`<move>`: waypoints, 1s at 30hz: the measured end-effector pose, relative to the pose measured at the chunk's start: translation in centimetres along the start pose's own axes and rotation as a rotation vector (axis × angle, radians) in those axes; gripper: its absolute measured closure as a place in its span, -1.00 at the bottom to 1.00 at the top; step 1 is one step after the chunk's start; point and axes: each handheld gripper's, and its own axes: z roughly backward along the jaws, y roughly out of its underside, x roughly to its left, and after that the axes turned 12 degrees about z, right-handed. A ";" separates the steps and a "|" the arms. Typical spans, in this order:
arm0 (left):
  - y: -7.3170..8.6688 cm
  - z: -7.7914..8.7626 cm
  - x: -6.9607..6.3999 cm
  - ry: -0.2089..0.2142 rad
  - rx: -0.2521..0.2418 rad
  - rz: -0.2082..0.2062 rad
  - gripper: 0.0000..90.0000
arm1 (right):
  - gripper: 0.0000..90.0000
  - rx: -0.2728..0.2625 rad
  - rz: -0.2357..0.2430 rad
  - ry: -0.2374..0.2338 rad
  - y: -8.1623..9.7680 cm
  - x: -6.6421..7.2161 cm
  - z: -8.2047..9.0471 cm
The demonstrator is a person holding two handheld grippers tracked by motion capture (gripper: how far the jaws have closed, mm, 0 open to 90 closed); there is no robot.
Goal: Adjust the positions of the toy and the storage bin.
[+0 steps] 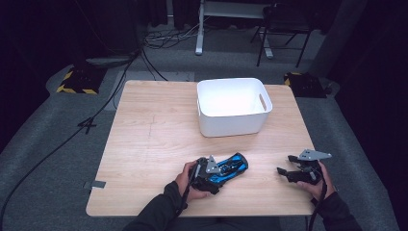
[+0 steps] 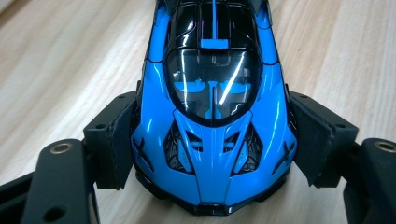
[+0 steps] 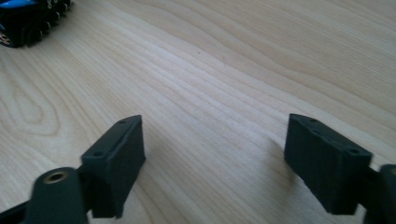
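Already the left gripper (image 2: 212, 154) clamps the glossy blue toy car (image 2: 212, 116) by its nose near the table's (image 1: 144, 144) front edge, so it could slip free, while the right gripper (image 3: 212, 158) rests spread and empty.

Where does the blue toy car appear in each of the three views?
High view: the blue toy car lies at the lower centre, on the wooden table, in the left gripper.
Left gripper view: the car is at the centre, nose toward the camera, clamped between the jaws.
Right gripper view: one end of the car shows in the top left corner.
Shared landmark: the table's wood grain.
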 end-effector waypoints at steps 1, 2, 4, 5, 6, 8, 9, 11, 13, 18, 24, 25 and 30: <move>0.2 0.3 0.3 -0.026 -0.010 -0.003 -0.43 | -0.51 -0.003 -0.019 0.003 -0.1 0.0 0.0; 0.2 0.3 0.3 -0.026 -0.010 -0.003 -0.43 | -0.51 -0.005 -0.019 0.008 -0.1 -0.2 0.1; 0.7 0.8 1.0 -0.046 -0.020 0.024 -0.43 | -0.52 -0.015 -0.031 0.020 -0.3 -0.5 0.2; 0.7 0.8 1.0 -0.046 -0.020 0.024 -0.43 | -0.52 -0.015 -0.031 0.020 -0.3 -0.5 0.2; 0.9 1.1 1.3 -0.053 -0.021 0.029 -0.43 | -0.52 -0.019 -0.034 0.034 -0.5 -0.6 0.4; 1.3 1.6 1.8 -0.066 -0.023 0.036 -0.43 | -0.50 -0.066 -0.059 0.052 -1.8 -1.2 1.0; 1.7 2.0 2.2 -0.070 -0.023 0.058 -0.43 | -0.50 -0.082 -0.061 0.069 -2.5 -1.5 1.2; 2.6 3.1 3.1 -0.083 -0.019 0.071 -0.43 | -0.50 -0.102 -0.060 0.068 -3.7 -2.0 1.3; 3.3 3.8 3.7 -0.094 -0.022 0.085 -0.43 | -0.50 -0.120 -0.064 0.071 -5.2 -2.4 1.3; 4.6 5.4 4.9 -0.133 -0.034 0.123 -0.43 | -0.50 -0.142 -0.055 0.090 -8.2 -3.2 1.0; 6.5 7.3 6.5 -0.157 -0.037 0.187 -0.43 | -0.48 -0.198 -0.066 0.115 -12.2 -4.5 1.0; 6.8 7.7 6.8 -0.169 -0.042 0.191 -0.43 | -0.46 -0.211 -0.076 0.138 -13.7 -5.2 1.1; 8.6 9.4 8.1 -0.210 -0.054 0.221 -0.43 | -0.44 -0.237 -0.091 0.173 -16.6 -6.3 1.1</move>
